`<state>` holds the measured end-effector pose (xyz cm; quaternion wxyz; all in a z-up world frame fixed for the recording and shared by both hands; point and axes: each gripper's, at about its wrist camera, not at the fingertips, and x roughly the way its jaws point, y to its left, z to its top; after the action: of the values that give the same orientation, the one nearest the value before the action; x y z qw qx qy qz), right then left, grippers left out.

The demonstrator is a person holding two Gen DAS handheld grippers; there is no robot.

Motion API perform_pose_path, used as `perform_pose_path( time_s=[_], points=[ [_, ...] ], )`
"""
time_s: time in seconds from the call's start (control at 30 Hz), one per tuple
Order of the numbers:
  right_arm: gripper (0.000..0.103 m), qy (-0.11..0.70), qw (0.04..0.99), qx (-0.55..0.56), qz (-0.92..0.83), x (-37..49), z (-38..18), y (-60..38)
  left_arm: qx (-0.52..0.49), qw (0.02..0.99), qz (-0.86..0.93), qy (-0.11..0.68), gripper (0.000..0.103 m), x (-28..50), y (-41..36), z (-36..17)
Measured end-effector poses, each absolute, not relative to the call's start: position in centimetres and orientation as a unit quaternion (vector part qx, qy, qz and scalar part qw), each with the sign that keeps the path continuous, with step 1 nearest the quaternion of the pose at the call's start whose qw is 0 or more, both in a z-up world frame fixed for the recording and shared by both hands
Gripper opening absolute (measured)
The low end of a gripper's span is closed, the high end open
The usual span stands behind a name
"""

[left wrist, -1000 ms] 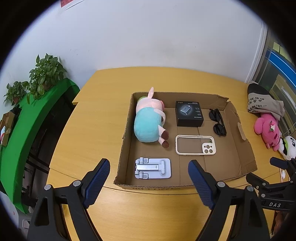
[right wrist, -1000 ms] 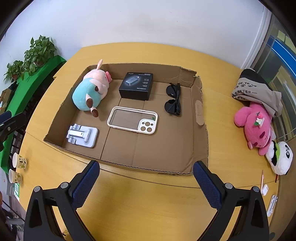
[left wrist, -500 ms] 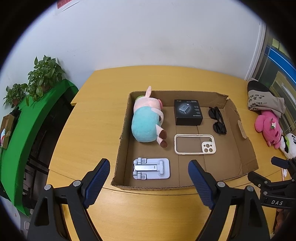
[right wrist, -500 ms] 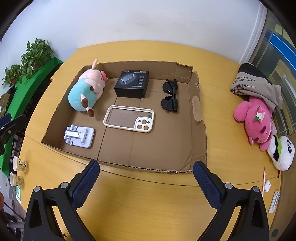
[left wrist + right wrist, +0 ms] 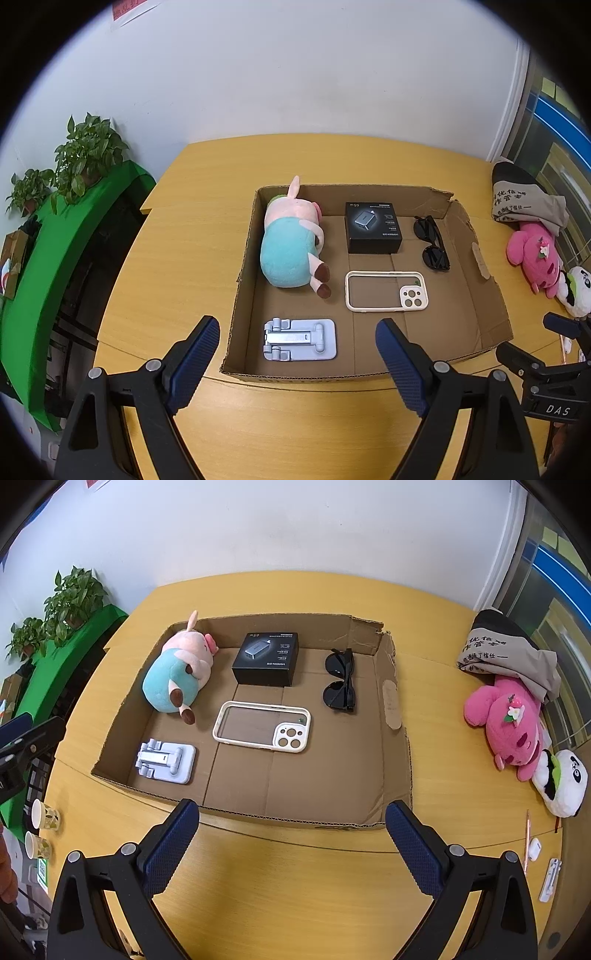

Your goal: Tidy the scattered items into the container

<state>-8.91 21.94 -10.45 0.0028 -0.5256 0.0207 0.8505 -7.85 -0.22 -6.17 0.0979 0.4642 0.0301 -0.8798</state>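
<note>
Five items are already laid in the cardboard box (image 5: 395, 738): a plush pig (image 5: 175, 674), a black charger box (image 5: 266, 659), sunglasses (image 5: 340, 681), a phone case (image 5: 263, 727) and a phone stand (image 5: 166, 762). Both the left gripper (image 5: 297, 363) and right gripper (image 5: 291, 843) are held wide open and empty above the table (image 5: 295, 878) near the box's front wall. If the pink plush (image 5: 511, 725) is meant next, it is best approached from above and pinched across its soft body
</note>
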Motion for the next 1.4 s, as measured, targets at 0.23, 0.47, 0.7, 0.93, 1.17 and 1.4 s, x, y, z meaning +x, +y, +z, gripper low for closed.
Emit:
perform_pose_path(
  time_s=[0.23, 0.47, 0.7, 0.93, 1.17, 1.4],
  points=[
    [0.102, 0.023, 0.004, -0.525, 0.851, -8.8, -10.4, 22.1, 0.466, 0.096, -0.879, 0.03, 0.086, -8.0, 0.1, -6.3],
    [0.102, 0.03, 0.01, -0.526, 0.85, -8.5, -10.5, 22.9, 0.467, 0.093, -0.879, 0.026, 0.086, -8.3, 0.6, -6.4],
    [0.102, 0.033, 0.013, -0.524, 0.851, -8.3, -10.3, 23.3, 0.468, 0.087, -0.879, 0.021, 0.086, -8.5, 1.3, -6.4],
    [0.102, 0.027, 0.009, -0.523, 0.852, -8.3, -10.1, 23.1, 0.466, 0.092, -0.88, 0.02, 0.086, -8.4, 1.2, -6.3],
    [0.102, 0.022, 0.005, -0.522, 0.853, -8.4, -10.0, 22.6, 0.477, 0.1, -0.873, 0.003, 0.086, -8.5, 1.4, -6.7],
    [0.102, 0.018, 0.001, -0.521, 0.853, -8.3, -9.9, 22.2, 0.471, 0.059, -0.88, 0.032, 0.088, -7.9, 1.8, -7.0]
  ],
)
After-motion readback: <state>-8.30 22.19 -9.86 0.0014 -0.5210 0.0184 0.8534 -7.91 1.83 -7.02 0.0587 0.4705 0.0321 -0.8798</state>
